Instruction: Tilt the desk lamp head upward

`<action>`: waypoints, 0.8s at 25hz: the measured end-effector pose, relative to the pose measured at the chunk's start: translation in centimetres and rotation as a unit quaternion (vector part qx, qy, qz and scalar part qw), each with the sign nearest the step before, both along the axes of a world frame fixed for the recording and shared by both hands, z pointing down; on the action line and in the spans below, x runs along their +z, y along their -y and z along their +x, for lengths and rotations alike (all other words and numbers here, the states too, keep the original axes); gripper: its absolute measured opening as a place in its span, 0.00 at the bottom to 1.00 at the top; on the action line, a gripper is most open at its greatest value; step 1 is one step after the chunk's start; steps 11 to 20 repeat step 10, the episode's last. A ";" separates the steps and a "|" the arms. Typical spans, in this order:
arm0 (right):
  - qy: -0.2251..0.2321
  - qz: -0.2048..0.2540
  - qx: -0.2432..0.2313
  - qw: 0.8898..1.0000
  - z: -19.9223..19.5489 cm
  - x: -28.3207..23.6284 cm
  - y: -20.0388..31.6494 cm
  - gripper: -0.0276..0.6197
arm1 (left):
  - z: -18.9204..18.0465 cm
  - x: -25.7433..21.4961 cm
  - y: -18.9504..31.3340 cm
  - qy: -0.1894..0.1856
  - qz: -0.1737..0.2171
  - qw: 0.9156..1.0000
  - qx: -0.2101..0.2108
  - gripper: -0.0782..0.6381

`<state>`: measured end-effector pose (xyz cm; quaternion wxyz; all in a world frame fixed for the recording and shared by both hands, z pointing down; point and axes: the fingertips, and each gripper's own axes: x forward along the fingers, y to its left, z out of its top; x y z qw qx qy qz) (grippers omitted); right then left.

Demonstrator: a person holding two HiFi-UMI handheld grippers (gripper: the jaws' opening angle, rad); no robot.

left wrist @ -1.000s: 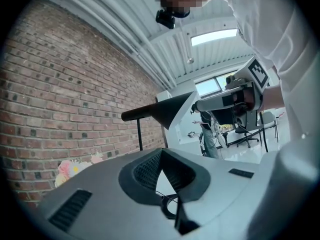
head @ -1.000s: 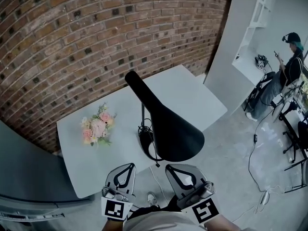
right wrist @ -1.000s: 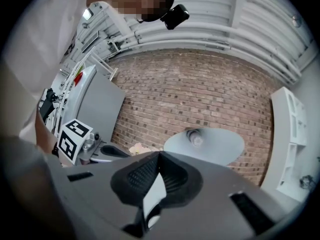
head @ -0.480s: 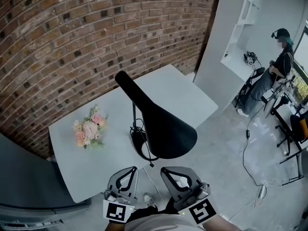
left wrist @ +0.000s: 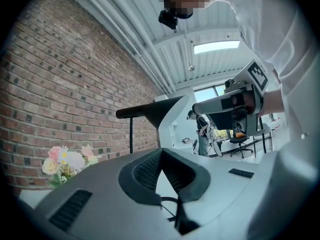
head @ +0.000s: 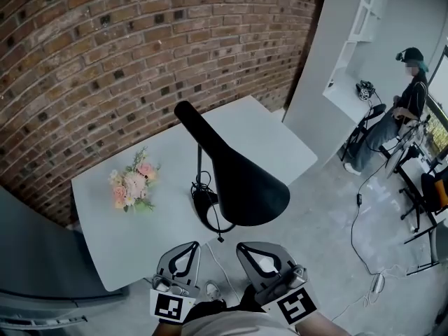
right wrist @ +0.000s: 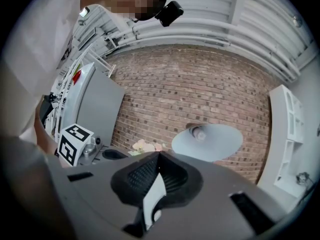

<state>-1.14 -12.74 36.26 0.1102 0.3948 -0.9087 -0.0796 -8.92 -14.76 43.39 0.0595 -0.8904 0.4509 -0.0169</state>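
Observation:
A black desk lamp stands on the grey table (head: 133, 236), its cone head (head: 241, 180) tilted down toward me over the round base (head: 208, 212). The right gripper view looks up into the shade (right wrist: 207, 141) with its bulb (right wrist: 198, 132). In the left gripper view the lamp head (left wrist: 150, 111) shows side-on atop its thin stem (left wrist: 131, 134). My left gripper (head: 190, 245) and right gripper (head: 243, 246) hover side by side just below the table's near edge, short of the shade. Both are shut on nothing, their jaws meeting at the tips, as each own view shows for the left gripper (left wrist: 160, 151) and the right gripper (right wrist: 159, 155).
A small pink flower bouquet (head: 133, 184) lies on the table's left part. A brick wall (head: 140, 47) backs the table. A white partition with shelves (head: 343, 54) stands to the right, with a seated person (head: 402, 96) and floor cables (head: 360, 215) beyond. A grey cabinet (head: 35, 257) is at the left.
The head view has shifted slightly, so the lamp and table sit a little further left. Both grippers stay shut near the table's front edge; the lamp head's tilt is unchanged.

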 end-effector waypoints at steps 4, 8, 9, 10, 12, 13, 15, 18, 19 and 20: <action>0.011 0.000 0.007 1.000 0.0 -0.5 -0.1 0.07 | -0.1 -0.1 0.0 -0.019 -0.012 1.000 -0.004 0.12; 0.023 -0.005 0.009 1.000 0.5 -0.8 -0.1 0.07 | 0.5 -0.3 0.2 -0.018 -0.010 1.000 0.002 0.12; 0.033 -0.010 0.010 0.999 0.6 -1.0 -0.1 0.07 | 0.7 -0.4 0.2 -0.017 -0.009 1.000 0.004 0.12; 0.044 -0.015 0.011 0.999 0.7 -1.1 -0.1 0.07 | 0.8 -0.4 0.2 -0.016 -0.008 1.000 0.006 0.12; 0.044 -0.015 0.011 0.999 0.7 -1.1 -0.1 0.07 | 0.8 -0.4 0.2 -0.016 -0.008 1.000 0.006 0.12; 0.044 -0.015 0.011 0.999 0.7 -1.1 -0.1 0.07 | 0.8 -0.4 0.2 -0.016 -0.008 1.000 0.006 0.12; 0.044 -0.015 0.011 0.999 0.7 -1.1 -0.1 0.07 | 0.8 -0.4 0.2 -0.016 -0.008 1.000 0.006 0.12; 0.044 -0.015 0.011 0.999 0.7 -1.1 -0.1 0.07 | 0.8 -0.4 0.2 -0.016 -0.008 1.000 0.006 0.12; 0.044 -0.015 0.011 0.999 0.7 -1.1 -0.1 0.07 | 0.8 -0.4 0.2 -0.016 -0.008 1.000 0.006 0.12; 0.044 -0.015 0.011 0.999 0.7 -1.1 -0.1 0.07 | 0.8 -0.4 0.2 -0.016 -0.008 1.000 0.006 0.12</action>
